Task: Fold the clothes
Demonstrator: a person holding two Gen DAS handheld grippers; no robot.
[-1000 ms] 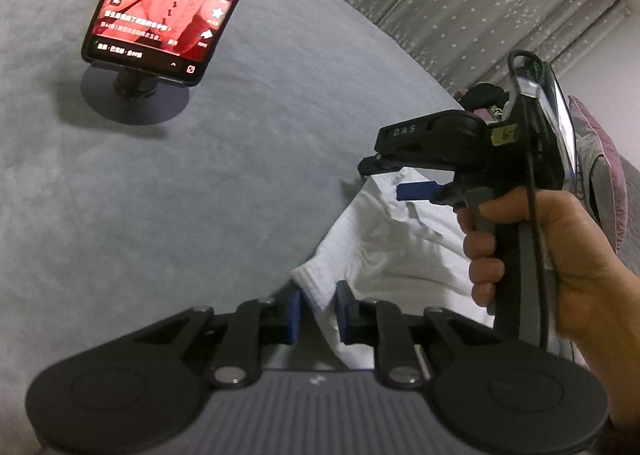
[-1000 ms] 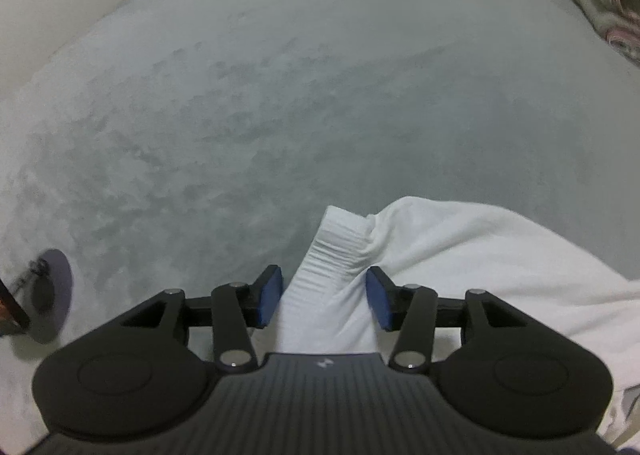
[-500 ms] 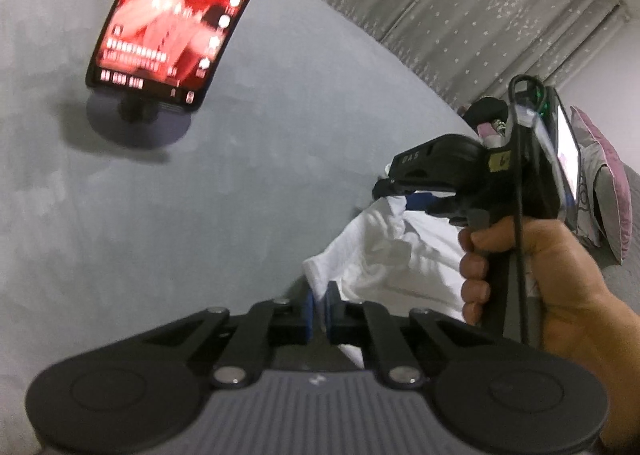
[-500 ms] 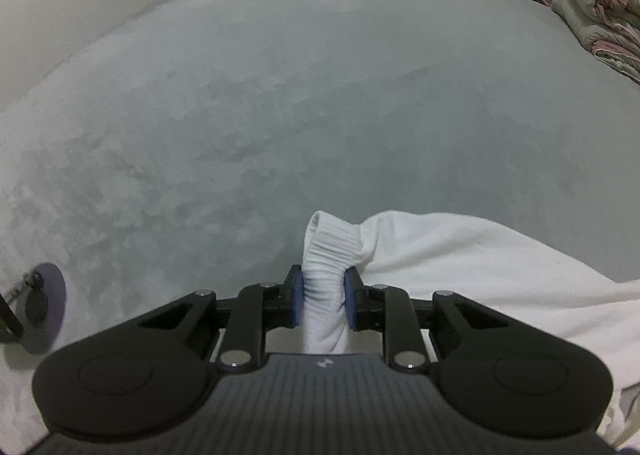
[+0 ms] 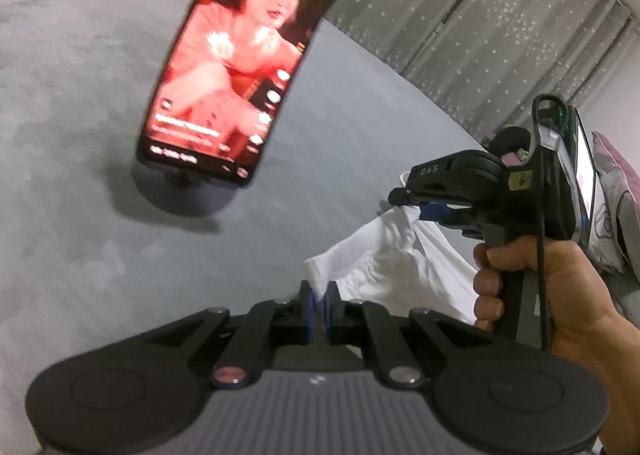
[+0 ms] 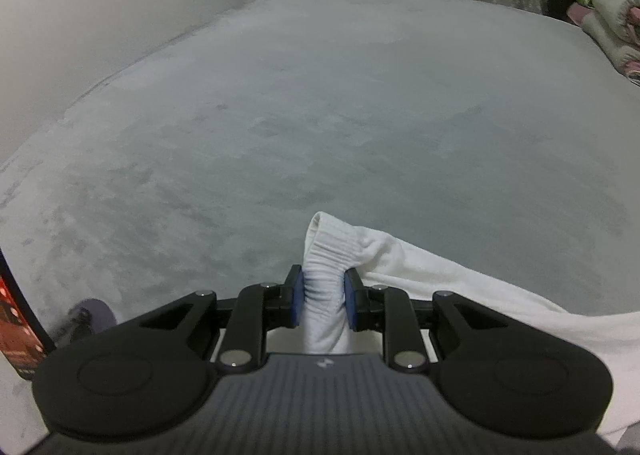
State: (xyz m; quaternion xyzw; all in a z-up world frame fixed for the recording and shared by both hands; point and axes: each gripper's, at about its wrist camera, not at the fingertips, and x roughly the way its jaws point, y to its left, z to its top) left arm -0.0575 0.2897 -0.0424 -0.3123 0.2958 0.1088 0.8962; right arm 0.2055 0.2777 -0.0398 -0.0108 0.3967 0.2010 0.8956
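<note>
Left gripper [image 5: 319, 309] pitched down, jaws nearly together, pinching the white garment [image 5: 384, 259] corner. Right gripper [image 6: 323, 301] pitched down, jaws part-closed, clamped on bunched waistband. Right hand [image 5: 536, 287] wraps that gripper's handle, behind the jaws.

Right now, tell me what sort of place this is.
Probably a bedroom: a wide grey plush bed cover, star-patterned grey curtains behind it, and folded pale bedding stacked at the far corner.

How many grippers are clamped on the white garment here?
2: the left gripper pinches one corner, the right gripper grips the bunched elastic band of the white garment.
</note>
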